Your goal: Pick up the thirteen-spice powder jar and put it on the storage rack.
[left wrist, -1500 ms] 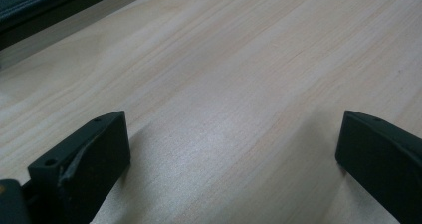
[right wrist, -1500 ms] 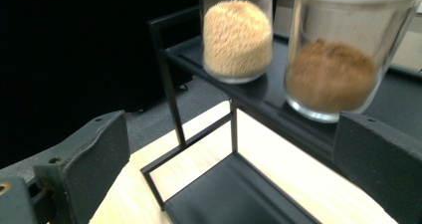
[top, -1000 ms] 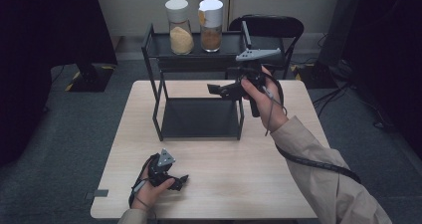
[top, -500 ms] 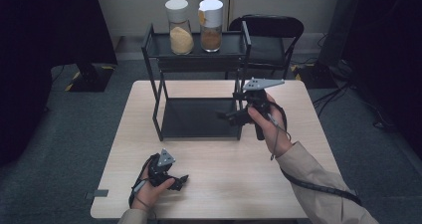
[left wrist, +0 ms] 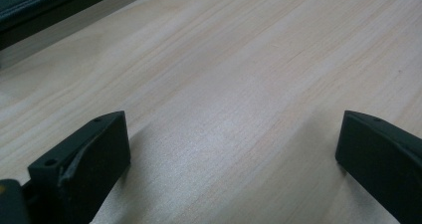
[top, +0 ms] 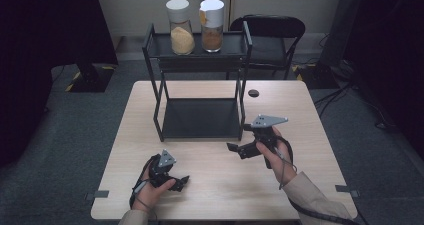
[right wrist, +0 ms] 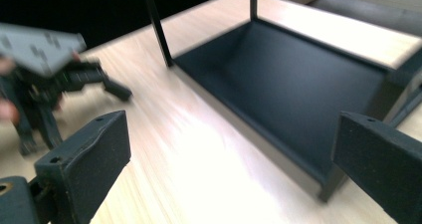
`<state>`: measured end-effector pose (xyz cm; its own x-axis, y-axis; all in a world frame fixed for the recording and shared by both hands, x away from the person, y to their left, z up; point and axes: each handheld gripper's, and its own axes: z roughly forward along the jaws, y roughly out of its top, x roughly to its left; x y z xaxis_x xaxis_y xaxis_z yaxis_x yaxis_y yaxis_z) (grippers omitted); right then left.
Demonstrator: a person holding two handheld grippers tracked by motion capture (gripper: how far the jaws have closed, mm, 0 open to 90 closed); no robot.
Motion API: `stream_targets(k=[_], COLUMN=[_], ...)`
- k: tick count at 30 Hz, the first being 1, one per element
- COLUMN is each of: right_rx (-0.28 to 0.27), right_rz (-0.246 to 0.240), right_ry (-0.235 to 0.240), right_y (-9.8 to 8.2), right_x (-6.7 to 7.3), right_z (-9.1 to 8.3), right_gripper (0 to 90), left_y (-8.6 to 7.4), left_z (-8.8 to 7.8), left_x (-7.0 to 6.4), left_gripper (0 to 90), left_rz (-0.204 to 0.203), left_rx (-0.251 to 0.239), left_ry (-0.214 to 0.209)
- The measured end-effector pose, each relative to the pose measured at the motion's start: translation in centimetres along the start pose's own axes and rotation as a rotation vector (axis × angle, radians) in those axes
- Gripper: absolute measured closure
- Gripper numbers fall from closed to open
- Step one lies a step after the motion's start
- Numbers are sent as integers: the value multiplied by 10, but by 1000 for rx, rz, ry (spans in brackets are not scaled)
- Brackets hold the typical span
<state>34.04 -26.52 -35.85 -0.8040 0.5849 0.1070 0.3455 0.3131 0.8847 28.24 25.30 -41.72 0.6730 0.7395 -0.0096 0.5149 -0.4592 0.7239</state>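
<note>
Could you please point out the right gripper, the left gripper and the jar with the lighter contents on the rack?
right gripper (top: 236, 150): high view, between its open jaw tips.
left gripper (top: 181, 181): high view, between its jaw tips.
lighter jar (top: 181, 39): high view, on its filled glass body.

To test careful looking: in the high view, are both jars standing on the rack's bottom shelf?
No, both jars stand on the rack's top shelf.
</note>
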Motion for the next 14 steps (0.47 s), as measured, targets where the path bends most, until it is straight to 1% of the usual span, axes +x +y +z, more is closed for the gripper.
stream_targets(k=[3,4,6,8,11,14], right_rx=[44,60,92,122,151,166], right_rz=[-13,-15,-11,-14,-13,-14], right_ry=[-4,-8,-1,-10,-11,-10], right_y=[-17,-22,-33,-41,-50,-57], right_x=[2,2,1,2,2,1], right_z=[2,3,5,6,7,6], right_gripper=[10,10,11,13,13,13], left_y=[0,0,0,0,0,0], left_z=[0,0,0,0,0,0], left_x=[0,0,0,0,0,0], left_gripper=[0,0,0,0,0,0], left_rz=[0,0,0,0,0,0], left_rx=[0,0,0,-1,0,0], left_ry=[0,0,0,0,0,-1])
